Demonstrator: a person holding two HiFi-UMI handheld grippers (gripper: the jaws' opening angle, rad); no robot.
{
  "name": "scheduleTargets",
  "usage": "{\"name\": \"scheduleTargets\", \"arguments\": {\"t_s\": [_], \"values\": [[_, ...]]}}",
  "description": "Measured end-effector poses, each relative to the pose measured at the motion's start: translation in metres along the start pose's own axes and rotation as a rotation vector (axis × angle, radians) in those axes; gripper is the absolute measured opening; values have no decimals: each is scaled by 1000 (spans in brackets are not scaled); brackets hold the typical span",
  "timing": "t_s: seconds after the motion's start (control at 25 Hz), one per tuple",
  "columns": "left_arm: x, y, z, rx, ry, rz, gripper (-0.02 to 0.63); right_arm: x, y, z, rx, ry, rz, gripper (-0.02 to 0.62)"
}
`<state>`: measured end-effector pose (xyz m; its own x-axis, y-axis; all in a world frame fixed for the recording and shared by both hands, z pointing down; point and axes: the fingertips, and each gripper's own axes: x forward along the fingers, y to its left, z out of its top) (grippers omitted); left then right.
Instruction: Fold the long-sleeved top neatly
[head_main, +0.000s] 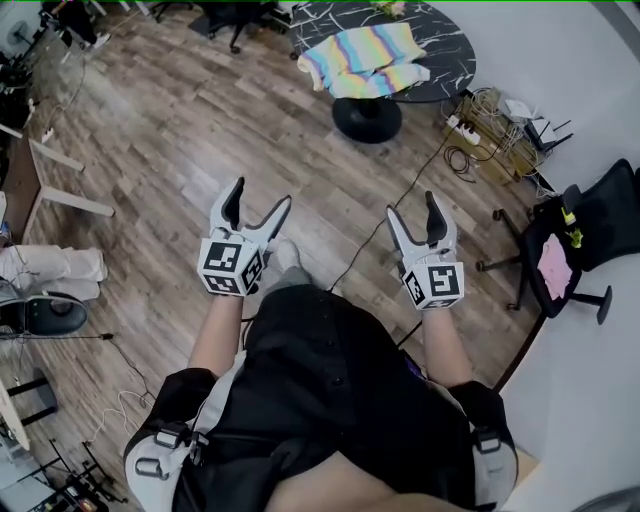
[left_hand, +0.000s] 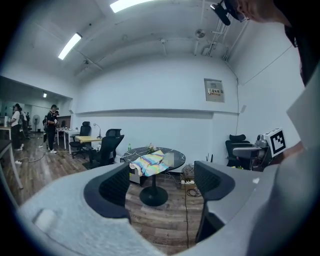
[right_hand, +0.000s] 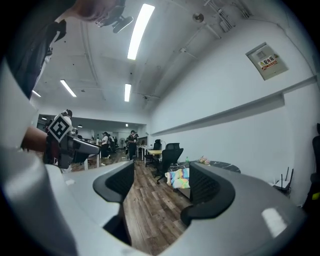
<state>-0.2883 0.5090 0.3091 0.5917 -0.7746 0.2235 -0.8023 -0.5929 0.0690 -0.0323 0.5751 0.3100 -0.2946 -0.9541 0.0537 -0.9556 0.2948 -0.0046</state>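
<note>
1. Plainly, the left gripper (head_main: 262, 195) (left_hand: 162, 182) was held with its jaws spread wide, and nothing was gripped between them; only distant floor and furniture were seen through the gap.
2. The right gripper (head_main: 412, 205) (right_hand: 160, 182) was likewise held wide open and empty, with both grippers carried side by side in front of the person's body and well apart from each other.
3. The long-sleeved top (head_main: 365, 60) (left_hand: 149, 162) (right_hand: 179, 177), striped in pastel rainbow colours, was seen far ahead of both grippers, touched by neither.
4. It was laid on a dark round table (head_main: 450, 75) (left_hand: 175, 159) (right_hand: 225, 167), with one edge hanging over the rim nearest the grippers.
5. From the left gripper's own view the top was framed between the two jaws, far beyond them; from the right gripper's view it was seen just at the inner edge of the right-hand jaw.
6. It appeared to be bunched or loosely folded, though at that distance its exact lay could not be made out.
7. A wooden floor (head_main: 200, 130) was spread between the grippers and the table, and a dark cable (head_main: 385, 225) was trailed across it, past the right gripper.
8. A black office chair (head_main: 590, 225) was stood off to the right of the right gripper.
</note>
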Motion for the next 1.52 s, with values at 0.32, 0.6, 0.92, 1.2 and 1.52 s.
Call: {"name": "scheduleTargets", "arguments": {"t_s": [0.32,0.6,0.92,1.2,1.52], "values": [[39,22,-4,-22,-6,-24,411,35,-12,-12,-13,41,1,333],[109,60,14,-29,-23,-64,411,103,-43,-4,-60,64,-19,330],[168,109,30,-18,4,-116,410,190,-45,-2,-53,78,-6,325],[201,151,22,-25,32,-145,405,258,-36,-22,-100,125,28,310],[230,173,7,-28,91,-186,391,301,-28,-45,-78,184,41,301]]}}
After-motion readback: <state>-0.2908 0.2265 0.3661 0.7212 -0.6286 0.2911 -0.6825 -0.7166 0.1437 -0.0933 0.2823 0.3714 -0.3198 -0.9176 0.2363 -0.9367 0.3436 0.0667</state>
